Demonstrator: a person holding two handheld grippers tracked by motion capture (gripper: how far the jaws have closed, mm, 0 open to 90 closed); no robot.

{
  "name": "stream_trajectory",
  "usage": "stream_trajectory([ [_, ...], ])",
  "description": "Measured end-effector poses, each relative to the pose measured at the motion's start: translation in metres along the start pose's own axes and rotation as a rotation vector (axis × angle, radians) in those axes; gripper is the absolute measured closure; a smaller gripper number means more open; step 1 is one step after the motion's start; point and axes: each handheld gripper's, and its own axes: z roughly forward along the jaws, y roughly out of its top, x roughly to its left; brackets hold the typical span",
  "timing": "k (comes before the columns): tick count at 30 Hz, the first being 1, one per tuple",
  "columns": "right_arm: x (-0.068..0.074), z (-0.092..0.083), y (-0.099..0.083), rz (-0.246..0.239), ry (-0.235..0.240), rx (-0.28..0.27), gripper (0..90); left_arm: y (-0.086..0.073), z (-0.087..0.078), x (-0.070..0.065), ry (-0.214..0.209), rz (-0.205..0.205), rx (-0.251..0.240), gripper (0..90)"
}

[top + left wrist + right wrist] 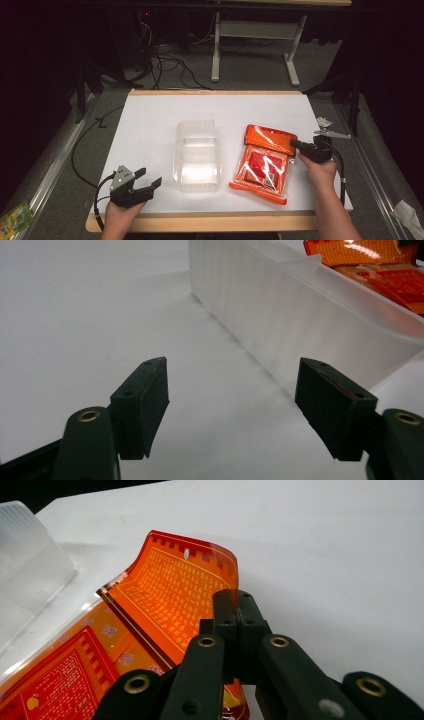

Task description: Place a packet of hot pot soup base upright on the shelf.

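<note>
The right tongs (236, 602) are clenched on the upper edge of the orange packet (264, 162) lying on the white surface (150, 120) beside the clear tray (198, 156), so lifting it tray-ward seems next, while the left tongs (232, 400) wait released.

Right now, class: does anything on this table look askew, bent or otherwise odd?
Yes. The orange packet lies skewed beside the clear tray, and its top flap curls up off the white table where the right gripper pinches its edge. Nothing looks spilled or broken.
</note>
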Motion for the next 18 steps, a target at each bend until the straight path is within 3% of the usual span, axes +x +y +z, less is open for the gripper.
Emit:
stream_trajectory([
  [13, 0.019, -0.015, 0.011, -0.067, 0.006, -0.08, 90.0, 0.0, -0.017, 0.002, 0.03, -0.021, -0.045, 30.7],
  [18, 0.03, -0.024, 0.015, -0.114, 0.002, -0.122, 90.0, 0.005, -0.021, -0.002, 0.036, -0.03, -0.067, 31.0],
])
